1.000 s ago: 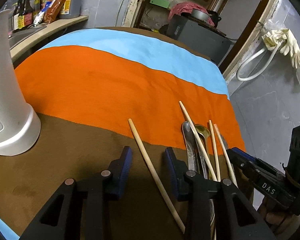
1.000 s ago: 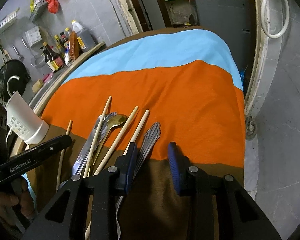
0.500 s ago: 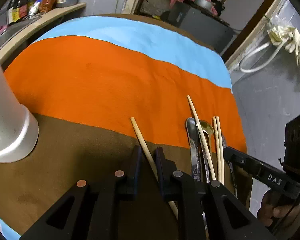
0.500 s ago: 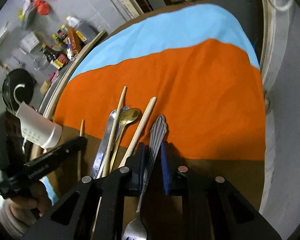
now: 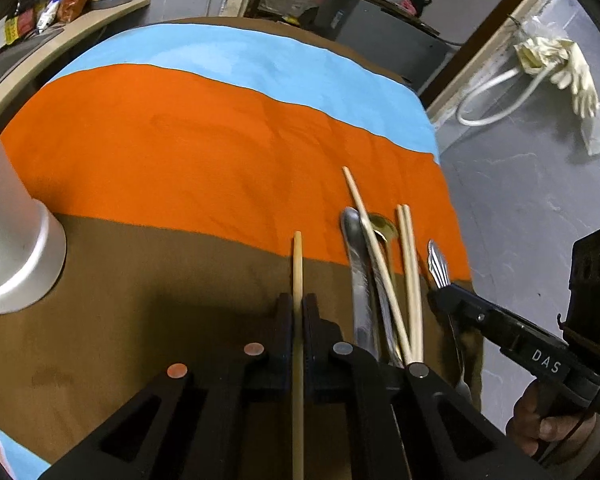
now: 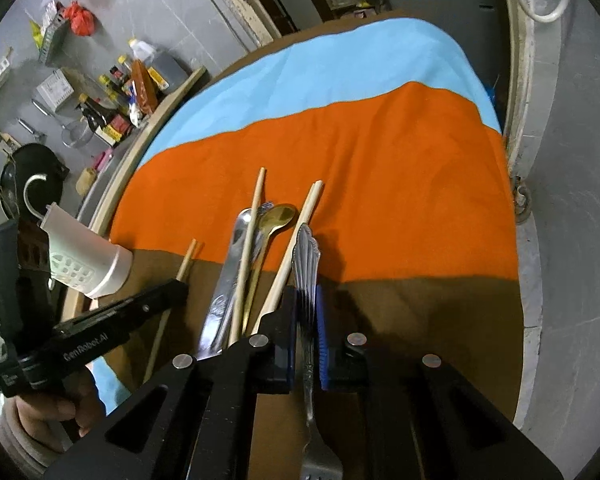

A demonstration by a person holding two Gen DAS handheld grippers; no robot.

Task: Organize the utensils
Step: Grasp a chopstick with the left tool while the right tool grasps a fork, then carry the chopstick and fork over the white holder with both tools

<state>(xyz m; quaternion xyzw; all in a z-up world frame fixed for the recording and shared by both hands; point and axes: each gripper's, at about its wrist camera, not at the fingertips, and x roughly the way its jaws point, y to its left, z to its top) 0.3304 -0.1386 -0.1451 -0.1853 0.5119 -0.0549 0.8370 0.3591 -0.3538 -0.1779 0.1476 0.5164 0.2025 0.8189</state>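
My left gripper (image 5: pixel 298 308) is shut on a single wooden chopstick (image 5: pixel 298 264) that lies on the brown band of the cloth. My right gripper (image 6: pixel 306 304) is shut on the ornate handle of a steel fork (image 6: pixel 306 256), its tines pointing back under the camera. Between the two lie more chopsticks (image 5: pixel 410 256), a steel knife (image 5: pixel 358 264) and a gold spoon (image 6: pixel 278 218). The left gripper shows in the right wrist view (image 6: pixel 172 290) and the right gripper in the left wrist view (image 5: pixel 440 294).
A white utensil holder (image 6: pixel 88 260) stands at the table's left; its base shows in the left wrist view (image 5: pixel 24 248). The round table carries a blue, orange and brown cloth (image 5: pixel 204 140). A counter with bottles (image 6: pixel 120 92) is behind. The table's right edge drops to grey floor (image 5: pixel 532 208).
Both grippers went from open to shut: the left closed on the lone chopstick, the right on the fork handle. Both moved a little forward and lower over the utensils.
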